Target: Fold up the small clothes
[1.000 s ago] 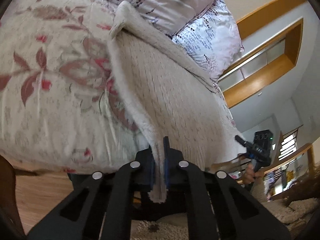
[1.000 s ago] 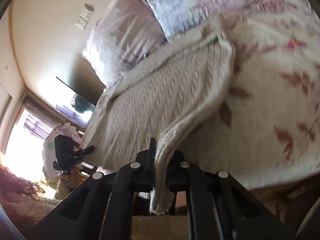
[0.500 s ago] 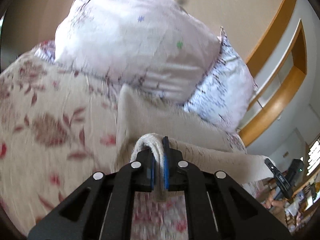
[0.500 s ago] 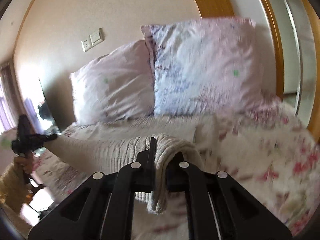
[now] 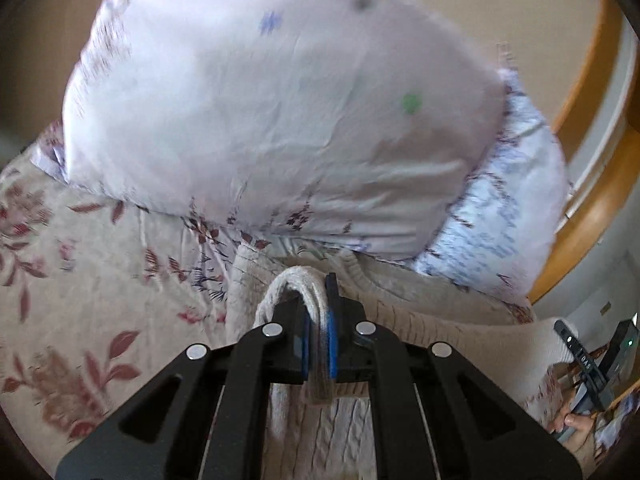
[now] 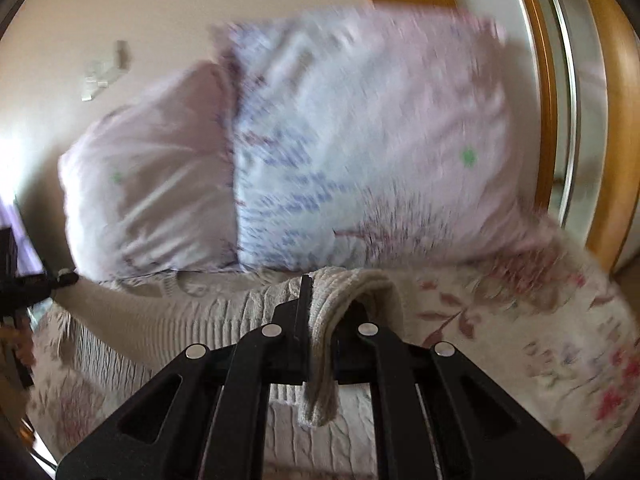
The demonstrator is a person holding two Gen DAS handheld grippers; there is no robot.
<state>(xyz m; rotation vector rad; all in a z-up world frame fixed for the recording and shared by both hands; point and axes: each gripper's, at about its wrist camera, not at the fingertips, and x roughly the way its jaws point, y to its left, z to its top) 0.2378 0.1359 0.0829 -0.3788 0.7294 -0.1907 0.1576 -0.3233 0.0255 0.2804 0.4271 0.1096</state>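
Observation:
A cream cable-knit sweater (image 5: 432, 312) lies on the flowered bed cover (image 5: 80, 280), folded over toward the pillows. My left gripper (image 5: 318, 292) is shut on one edge of it, the knit draped over the blue pads. My right gripper (image 6: 320, 300) is shut on the other edge of the sweater (image 6: 168, 320). The fold stretches between the two grippers. In the left wrist view the right gripper (image 5: 580, 356) shows at the far right; in the right wrist view the left gripper (image 6: 36, 280) shows at the far left.
Two pale pink pillows (image 5: 280, 120) (image 6: 360, 152) lean against the beige wall just beyond the sweater. A wooden frame (image 5: 592, 184) (image 6: 608, 120) runs along the bed's right side. The bed cover (image 6: 540, 340) extends to the right.
Both grippers have carried the sweater's edge up from the foot of the bed and over toward the pillows. The pillows are now much closer. Both stay shut on the knit.

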